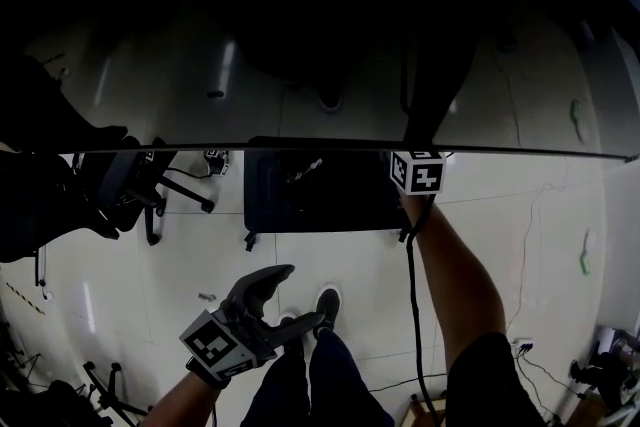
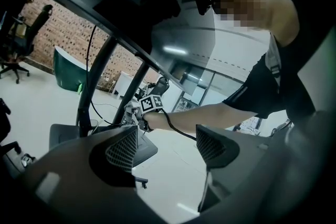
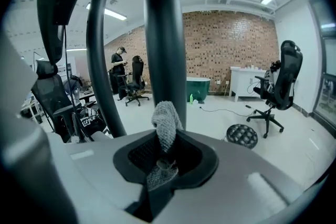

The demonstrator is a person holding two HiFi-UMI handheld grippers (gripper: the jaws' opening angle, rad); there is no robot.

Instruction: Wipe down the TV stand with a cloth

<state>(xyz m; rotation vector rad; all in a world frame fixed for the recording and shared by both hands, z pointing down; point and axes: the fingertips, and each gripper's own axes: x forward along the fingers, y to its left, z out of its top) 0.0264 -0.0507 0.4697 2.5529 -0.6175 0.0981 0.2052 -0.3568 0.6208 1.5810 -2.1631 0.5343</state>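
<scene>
right gripper [image 3: 164, 152] clamped on cloth [image 3: 167, 123] | cloth just short of TV stand post [image 3: 164, 34], post upright | left gripper [image 2: 167, 147] wide, empty, farther from post | right gripper likely does the wipe

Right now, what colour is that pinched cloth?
The cloth is grey with a fine woven texture, clearest in the right gripper view.

Cloth [image 3: 167, 123] partly out of sight within the right claw [image 3: 163, 162].
</scene>
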